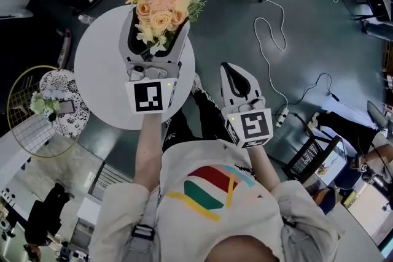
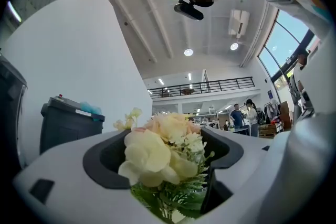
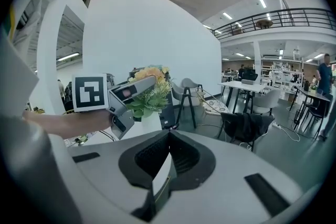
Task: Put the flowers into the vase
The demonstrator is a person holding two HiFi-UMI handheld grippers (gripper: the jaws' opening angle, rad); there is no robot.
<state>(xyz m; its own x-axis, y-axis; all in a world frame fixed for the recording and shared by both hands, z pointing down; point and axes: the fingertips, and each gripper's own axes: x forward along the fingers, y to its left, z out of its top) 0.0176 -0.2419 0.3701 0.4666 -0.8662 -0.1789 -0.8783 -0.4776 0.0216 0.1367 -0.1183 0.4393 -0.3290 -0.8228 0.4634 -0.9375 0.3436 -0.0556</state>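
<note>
Head view looks down past a pale shirt with coloured stripes to two smooth grey plastic grippers, each capped by a cube printed with black-and-white squares. Nearer the body, the right gripper hangs off the edge of the tabletop, over the floor. Its dark ribbed pads meet at the tips, leaving a teardrop gap behind them, and it holds nothing.

Further out, the left gripper reaches over the round, matt white tabletop. Its jaws are spread wide, one on either side of the flowers, with the pads not pressing on them. The flowers form a tight, dome-shaped bunch of peach and cream rose-like heads with soft layered petals. Sprigs of small pale yellow blooms edge the bunch, and feathery green leaves sit below.

In the right gripper view their foliage sits atop a plain white vase standing on the tabletop. From above, the vase is hidden under the blooms. Beyond lies a dark, glossy floor with a thin white cable looping across it.
</note>
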